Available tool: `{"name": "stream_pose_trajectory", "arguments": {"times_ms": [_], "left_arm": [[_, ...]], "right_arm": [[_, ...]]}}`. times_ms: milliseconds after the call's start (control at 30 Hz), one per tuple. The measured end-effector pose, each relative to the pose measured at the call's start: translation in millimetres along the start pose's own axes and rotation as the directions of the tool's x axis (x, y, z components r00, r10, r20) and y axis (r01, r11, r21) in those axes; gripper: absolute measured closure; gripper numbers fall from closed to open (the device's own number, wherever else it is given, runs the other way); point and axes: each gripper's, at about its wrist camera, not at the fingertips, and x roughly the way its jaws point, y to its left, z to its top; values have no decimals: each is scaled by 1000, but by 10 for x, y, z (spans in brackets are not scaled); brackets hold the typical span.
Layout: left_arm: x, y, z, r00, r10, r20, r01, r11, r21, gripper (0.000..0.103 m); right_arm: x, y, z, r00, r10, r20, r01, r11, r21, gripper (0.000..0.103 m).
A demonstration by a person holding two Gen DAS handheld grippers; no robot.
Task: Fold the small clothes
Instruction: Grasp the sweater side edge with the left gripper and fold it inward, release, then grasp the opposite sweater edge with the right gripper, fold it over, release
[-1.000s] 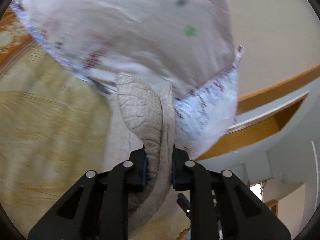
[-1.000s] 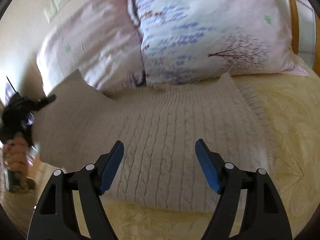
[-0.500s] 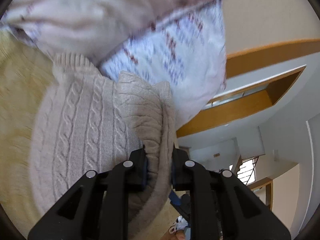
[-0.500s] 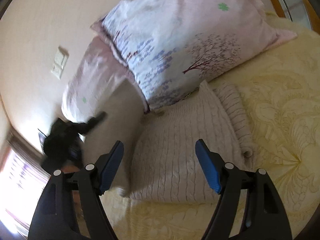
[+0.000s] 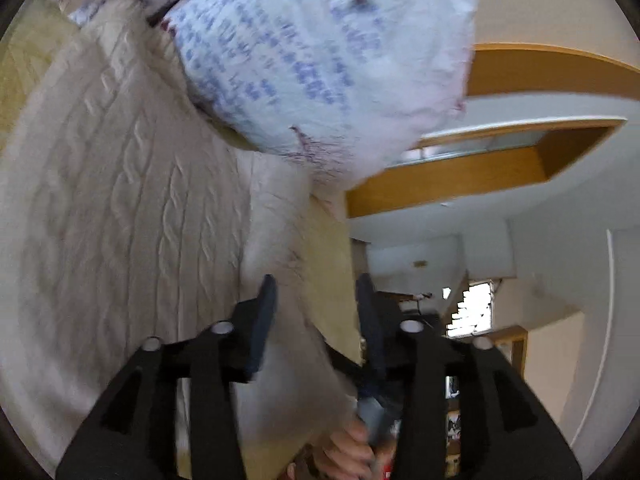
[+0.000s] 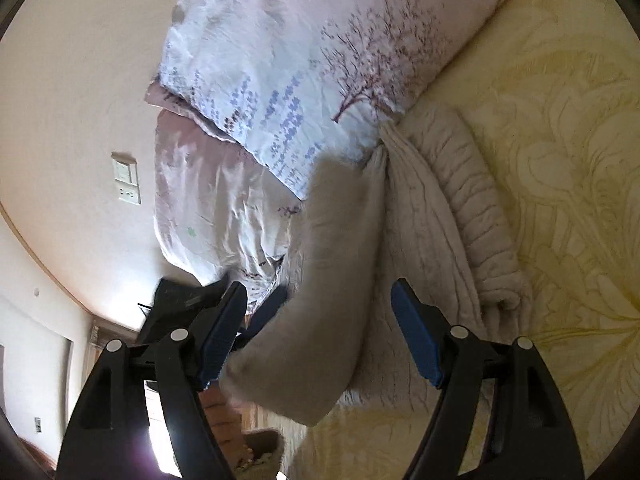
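A beige cable-knit sweater (image 5: 120,208) lies folded on the yellow bedspread (image 6: 560,160), its far edge against the pillows. My left gripper (image 5: 316,320) is open, and the sweater's folded-over flap (image 5: 280,240) lies loose between its fingers. In the right wrist view the sweater (image 6: 332,300) is doubled over, with its ribbed hem (image 6: 480,216) to the right. My right gripper (image 6: 320,332) is open and empty just above the near fold. The left gripper (image 6: 264,312) shows behind the flap there.
Two floral pillows lean on the wall behind the sweater, a blue-and-white one (image 6: 300,80) and a pink one (image 6: 208,200). A wooden headboard ledge (image 5: 480,172) runs at the right. A wall switch (image 6: 126,182) sits beside the pillows.
My left gripper has opened and let go of the sweater flap it was pinching. The flap has been carried over onto the sweater. My right gripper stayed open and moved closer.
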Motion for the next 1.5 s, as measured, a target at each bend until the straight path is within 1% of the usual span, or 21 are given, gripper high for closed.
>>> {"name": "stream_pose_trajectory", "arguments": {"times_ms": [67,133,167,200,267,300,400,500,533,567,633,667,867,933,1033,1100,1133,1300,1367,1433,1500], "left_arm": [[-221,-84,-49,998,38,46,-41,997,71,50],[-498,-101,-38,981,152,124,-167,978,122,42],[-612,-71,-38,966,205,158,-226,966,128,41],[-730,-22,-1,940,279,197,-307,942,135,41],[-869,120,77,907,359,221,-392,912,124,39],[-896,191,106,898,383,214,-413,904,114,38],[-927,403,86,895,411,172,-430,898,90,37],[-877,513,91,884,440,158,-456,887,78,36],[-854,541,104,881,446,156,-461,884,73,36],[-797,577,113,879,451,153,-465,882,71,36],[-732,605,117,873,468,141,-480,875,65,34],[-711,612,116,871,472,135,-483,873,66,34],[-657,614,78,878,465,118,-475,876,83,28],[-645,598,54,880,461,114,-472,877,94,28],[-568,544,20,885,452,106,-463,878,119,27],[-530,506,-29,889,448,98,-458,878,141,27],[-485,481,-35,890,447,95,-456,877,150,27],[-366,437,-109,889,451,80,-458,870,183,27],[-350,446,-133,890,451,75,-456,871,180,27],[-363,450,-159,892,447,70,-452,875,176,27],[-398,447,-189,894,443,68,-448,876,176,27]], "right_arm": [[69,-10,23,999,-44,-21,44,999,3,27],[142,2,46,994,-103,-44,103,995,-11,27],[165,8,50,991,-125,-53,124,992,-22,27],[193,16,57,988,-141,-59,140,990,-32,27],[268,44,86,980,-187,-64,184,981,-56,29],[297,69,104,977,-205,-58,201,977,-68,29],[415,105,179,965,-259,-40,255,962,-95,38],[510,91,261,955,-297,-16,294,950,-102,47],[551,96,282,952,-305,-11,302,947,-108,51],[571,102,289,949,-316,-6,314,942,-118,63],[608,162,273,936,-352,14,349,921,-172,81],[595,203,256,932,-360,32,359,913,-196,83],[393,648,78,886,-415,208,464,796,-389,87],[305,779,34,861,-430,272,509,743,-434,88],[183,866,46,834,-435,340,549,710,-441,88],[59,851,110,801,-456,389,594,688,-417,90],[29,811,149,788,-473,393,611,679,-407,93],[200,387,323,746,-593,304,666,665,-337,93],[246,222,357,747,-608,270,665,680,-309,93],[189,181,362,763,-593,256,646,703,-298,90],[45,216,330,782,-572,250,623,730,-281,76]]}}
